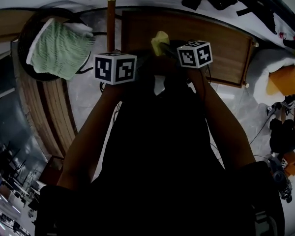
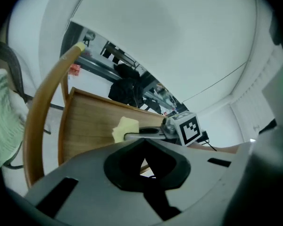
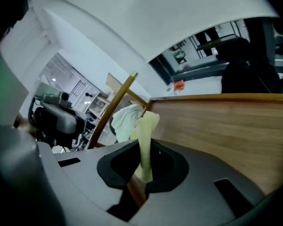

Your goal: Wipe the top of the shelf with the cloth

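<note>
Here the right gripper [image 3: 144,147] is clamped on a pale yellow cloth [image 3: 146,124], which runs up between its jaws and sticks out past them in a folded wad. From the head view the cloth sits over the near edge of the wooden shelf top [image 1: 221,38], towards its left end. Whether it presses on the wood cannot be told. The left gripper [image 2: 144,144] has its jaws drawn together with nothing between them. It is held just beside the right one, off the left end of the shelf top, and looks across at the cloth and at the right gripper's marker cube [image 2: 189,128]. A slanting wooden pole [image 1: 110,17] stands just left of the shelf. Further left a green towel [image 1: 59,48] lies bunched in a dark round holder. Both of the person's forearms reach forward from the bottom of the head view.
</note>
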The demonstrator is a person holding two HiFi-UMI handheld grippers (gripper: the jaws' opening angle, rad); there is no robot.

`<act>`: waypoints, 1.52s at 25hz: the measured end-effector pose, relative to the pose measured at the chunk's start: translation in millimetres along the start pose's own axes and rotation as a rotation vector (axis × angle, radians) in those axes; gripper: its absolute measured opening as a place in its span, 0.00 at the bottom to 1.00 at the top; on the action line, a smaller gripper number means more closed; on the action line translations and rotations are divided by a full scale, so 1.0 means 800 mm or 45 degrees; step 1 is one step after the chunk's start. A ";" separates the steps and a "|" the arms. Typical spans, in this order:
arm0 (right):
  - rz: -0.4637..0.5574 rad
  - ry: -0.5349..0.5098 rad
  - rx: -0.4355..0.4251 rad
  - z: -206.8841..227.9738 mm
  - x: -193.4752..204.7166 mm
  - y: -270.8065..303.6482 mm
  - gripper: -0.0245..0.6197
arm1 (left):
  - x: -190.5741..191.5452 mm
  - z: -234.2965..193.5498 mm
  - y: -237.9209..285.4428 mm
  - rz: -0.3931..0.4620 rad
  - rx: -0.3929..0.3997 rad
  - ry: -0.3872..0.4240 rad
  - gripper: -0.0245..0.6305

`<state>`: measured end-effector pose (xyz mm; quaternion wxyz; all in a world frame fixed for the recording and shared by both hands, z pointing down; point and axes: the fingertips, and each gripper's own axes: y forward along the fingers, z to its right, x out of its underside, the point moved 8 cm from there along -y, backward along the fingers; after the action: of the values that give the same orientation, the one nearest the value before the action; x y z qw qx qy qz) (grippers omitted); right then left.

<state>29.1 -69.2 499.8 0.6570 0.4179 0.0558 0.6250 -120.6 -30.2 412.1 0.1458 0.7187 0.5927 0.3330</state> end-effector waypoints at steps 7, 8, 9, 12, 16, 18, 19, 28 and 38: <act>-0.237 -0.119 -0.087 -0.060 0.018 0.135 0.11 | 0.028 -0.047 -0.055 -0.086 -0.019 -0.067 0.05; -0.253 -0.126 -0.078 -0.062 0.020 0.145 0.11 | 0.033 -0.053 -0.060 -0.089 -0.025 -0.071 0.05; -0.271 -0.136 -0.062 -0.064 0.022 0.154 0.11 | 0.036 -0.059 -0.065 -0.088 -0.028 -0.082 0.05; -0.331 -0.163 -0.021 -0.065 0.031 0.174 0.11 | 0.045 -0.073 -0.075 -0.085 -0.030 -0.115 0.05; -0.353 -0.192 0.000 -0.069 0.033 0.188 0.11 | 0.050 -0.085 -0.079 -0.101 -0.032 -0.119 0.05; -0.364 -0.227 -0.007 -0.074 0.030 0.192 0.11 | 0.050 -0.088 -0.079 -0.114 -0.038 -0.110 0.05; -0.371 -0.249 -0.004 -0.075 0.029 0.192 0.11 | 0.051 -0.089 -0.077 -0.124 -0.038 -0.108 0.05; -0.406 -0.322 0.062 -0.046 0.044 0.147 0.11 | 0.057 -0.084 -0.047 -0.204 -0.050 -0.060 0.05; -0.376 -0.258 0.150 0.040 0.072 0.034 0.11 | 0.052 -0.027 0.042 -0.288 0.004 0.028 0.06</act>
<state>39.1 -37.9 563.4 0.7184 0.5037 0.0864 0.4720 -106.2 -3.5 461.3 0.1748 0.6439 0.6720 0.3215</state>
